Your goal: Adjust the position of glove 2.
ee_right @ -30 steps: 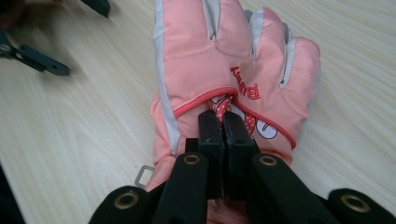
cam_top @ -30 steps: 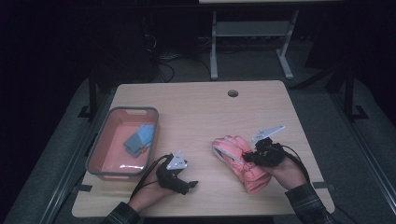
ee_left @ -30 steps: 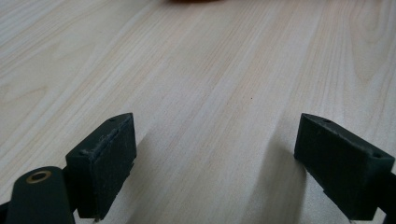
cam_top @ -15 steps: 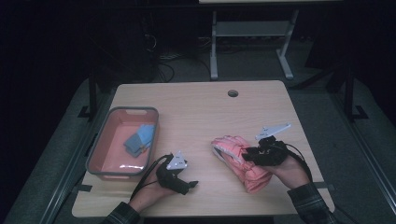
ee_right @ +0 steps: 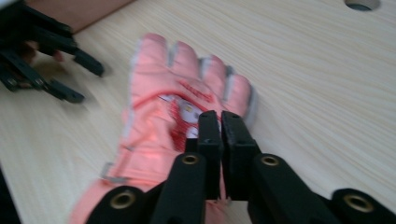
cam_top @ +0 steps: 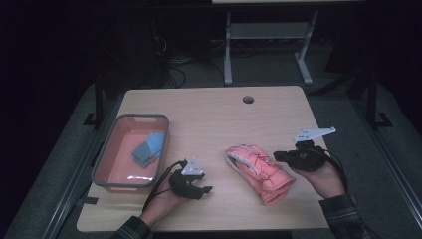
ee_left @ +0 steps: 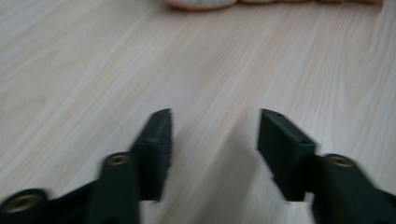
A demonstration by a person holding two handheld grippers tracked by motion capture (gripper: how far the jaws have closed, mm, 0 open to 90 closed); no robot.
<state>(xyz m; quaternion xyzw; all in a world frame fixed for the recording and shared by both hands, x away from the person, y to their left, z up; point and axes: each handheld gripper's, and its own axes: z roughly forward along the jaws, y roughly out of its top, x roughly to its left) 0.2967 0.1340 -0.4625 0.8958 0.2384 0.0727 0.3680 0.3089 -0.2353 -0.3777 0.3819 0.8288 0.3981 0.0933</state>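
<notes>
pink glove (cam_top: 260,172), just left of right gripper (cam_top: 276,156)

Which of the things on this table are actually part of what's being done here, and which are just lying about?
In the job: pink glove; right gripper, shut above the glove; left gripper, jaws apart and just closing over bare table.

Lying about: pink bin; folded blue cloth inside it; grey stand behind the table.
</notes>
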